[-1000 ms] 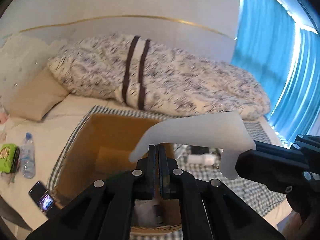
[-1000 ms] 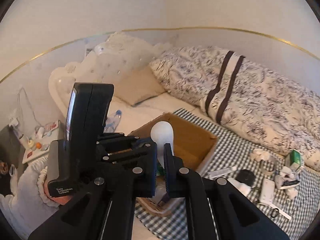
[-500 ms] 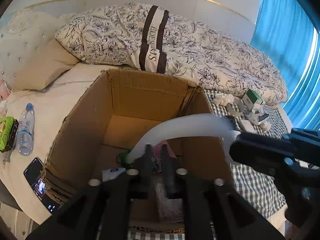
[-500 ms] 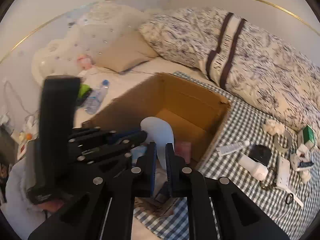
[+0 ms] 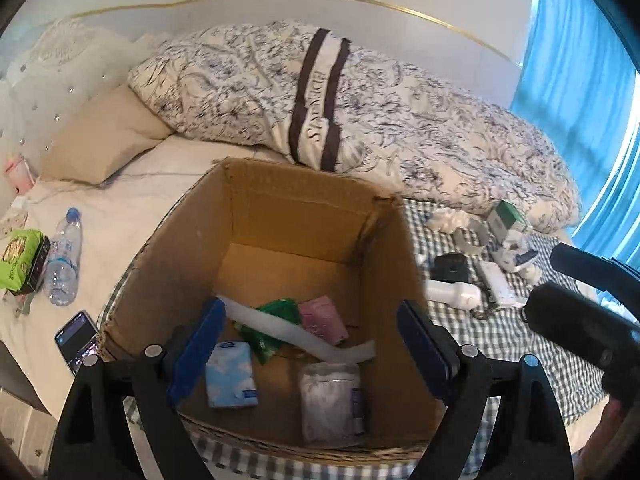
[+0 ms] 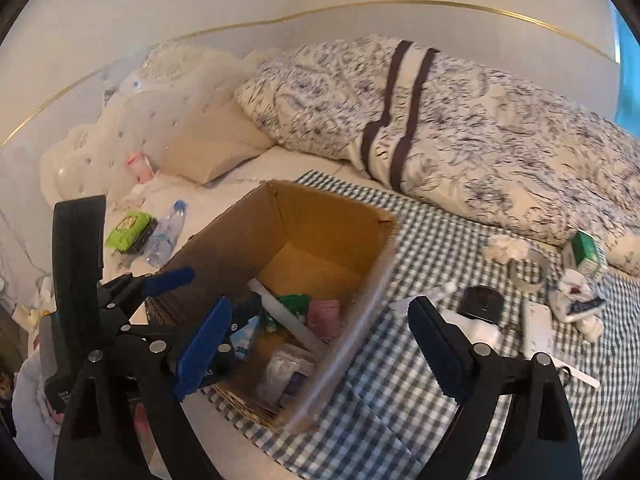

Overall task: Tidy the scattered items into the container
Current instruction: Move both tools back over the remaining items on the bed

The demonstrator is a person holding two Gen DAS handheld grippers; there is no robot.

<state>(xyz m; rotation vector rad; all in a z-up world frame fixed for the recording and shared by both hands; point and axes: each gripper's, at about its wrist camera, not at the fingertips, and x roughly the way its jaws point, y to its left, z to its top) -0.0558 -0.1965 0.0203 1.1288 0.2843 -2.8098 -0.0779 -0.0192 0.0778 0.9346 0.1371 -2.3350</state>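
An open cardboard box (image 5: 280, 216) stands on the checked cloth on a bed. A long white plastic strip (image 5: 304, 332) lies across the box floor over a green packet (image 5: 276, 316) and a pink packet (image 5: 324, 320), beside a blue tissue pack (image 5: 230, 374) and a clear wrapped pack (image 5: 332, 400). My left gripper (image 5: 314, 352) hangs open over the box's near side, holding nothing. My right gripper (image 6: 320, 346) is open over the box's right wall (image 6: 352, 312), also holding nothing. The strip (image 6: 288, 316) rests free inside.
To the right of the box, the checked cloth (image 6: 420, 248) holds a black case (image 6: 482, 302), a tape roll (image 6: 528, 270), a green carton (image 6: 582, 254), crumpled tissue (image 6: 504, 248) and a white bottle (image 5: 452, 292). A water bottle (image 5: 62, 264), snack pack (image 5: 22, 258) and phone (image 5: 78, 340) lie to its left. A rolled duvet (image 5: 360, 112) lies behind.
Both grippers were shut on the white strip and carried it down over the box. Both have opened and the strip now lies inside the box.
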